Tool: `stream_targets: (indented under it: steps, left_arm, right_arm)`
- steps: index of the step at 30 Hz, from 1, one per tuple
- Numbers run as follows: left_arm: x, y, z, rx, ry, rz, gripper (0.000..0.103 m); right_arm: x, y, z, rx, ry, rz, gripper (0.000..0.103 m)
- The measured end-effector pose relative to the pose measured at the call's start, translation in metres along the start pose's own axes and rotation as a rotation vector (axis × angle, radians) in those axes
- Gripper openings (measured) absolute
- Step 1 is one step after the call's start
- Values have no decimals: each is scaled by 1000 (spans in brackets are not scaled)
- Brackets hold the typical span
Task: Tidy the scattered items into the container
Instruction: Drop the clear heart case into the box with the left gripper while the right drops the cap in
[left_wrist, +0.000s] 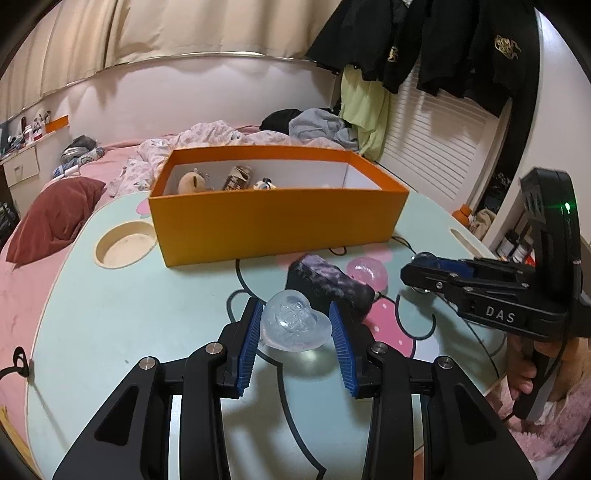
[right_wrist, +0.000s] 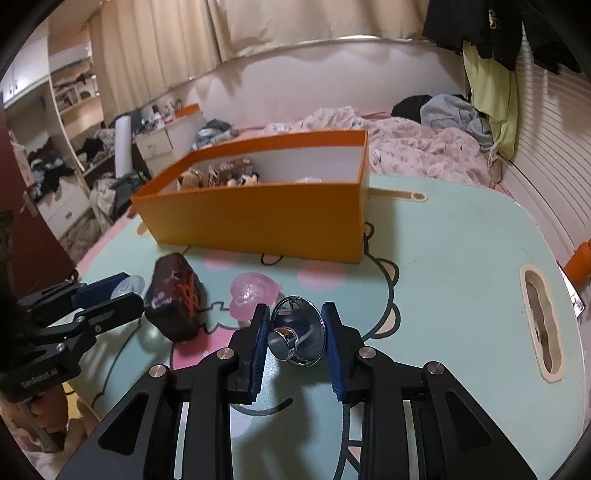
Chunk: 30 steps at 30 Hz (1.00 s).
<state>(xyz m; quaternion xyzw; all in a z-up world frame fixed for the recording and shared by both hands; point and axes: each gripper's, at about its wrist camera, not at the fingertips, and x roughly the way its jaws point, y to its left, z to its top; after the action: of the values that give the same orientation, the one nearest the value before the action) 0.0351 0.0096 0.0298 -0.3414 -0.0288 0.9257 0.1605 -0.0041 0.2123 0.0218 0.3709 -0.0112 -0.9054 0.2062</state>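
Observation:
My left gripper (left_wrist: 295, 304) is shut on a clear heart-shaped jelly piece (left_wrist: 295, 326), its blue pads (left_wrist: 249, 343) pressing both sides just over the table. In the right wrist view the left gripper (right_wrist: 129, 288) enters from the left. My right gripper (right_wrist: 295, 308) is shut on a shiny chrome cup-shaped piece (right_wrist: 297, 334); in the left wrist view the right gripper (left_wrist: 413, 267) reaches in from the right. Between them lie a dark pouch (left_wrist: 328, 286) (right_wrist: 173, 299) and a pink heart (left_wrist: 365, 271) (right_wrist: 253, 291). The orange box (left_wrist: 277, 221) (right_wrist: 258, 221) behind holds small plush toys.
The teal cartoon table (left_wrist: 122, 314) has a round cup recess (left_wrist: 123, 243) at the left and a slot handle (right_wrist: 543, 325) at the right. A bed with rumpled bedding (right_wrist: 406, 144) and a red pillow (left_wrist: 55, 218) lies beyond. A hand (left_wrist: 524, 373) holds the right gripper's grip.

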Motion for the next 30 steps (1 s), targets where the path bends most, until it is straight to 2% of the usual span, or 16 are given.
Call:
stream_targets:
  steps: [6,11,13,15,17,20,22,23,26,28,30]
  left_arm:
    - [-12,10,26,6,-70,30,39]
    - [-16,16,76,19,-160,27,39]
    - [-13,18,98,19,-204,54,39]
    - [-7,21,116,18,-226,77,39]
    - [7,28,131,7,-223,65,39]
    - [26,39,136,-1,-236,76,39]
    - [41,49,129,-9,-262,94,39]
    - [47,54,125,-18,-262,100,39]
    - [66,72,117,-94,-169,69,39]
    - [70,78,113,-109,-141,37,39]
    - [71,74,111,-72,-139,86,39]
  right_arm:
    - [-10,1,21,16,-52,65,27]
    - [-20,10,71,-13,-176,51,27]
    - [-18,12,94,-10,-214,38,27]
    - [-10,12,114,4,-232,32,27]
    - [5,11,133,15,-235,31,27]
    - [27,10,141,17,-242,-13,27]
    - [41,6,136,36,-240,-66,27]
    - [45,4,132,43,-229,-62,27]
    - [49,-1,124,39,-222,-40,27]
    - [51,-4,122,32,-232,-51,27]
    - [53,-7,122,44,-228,-42,27]
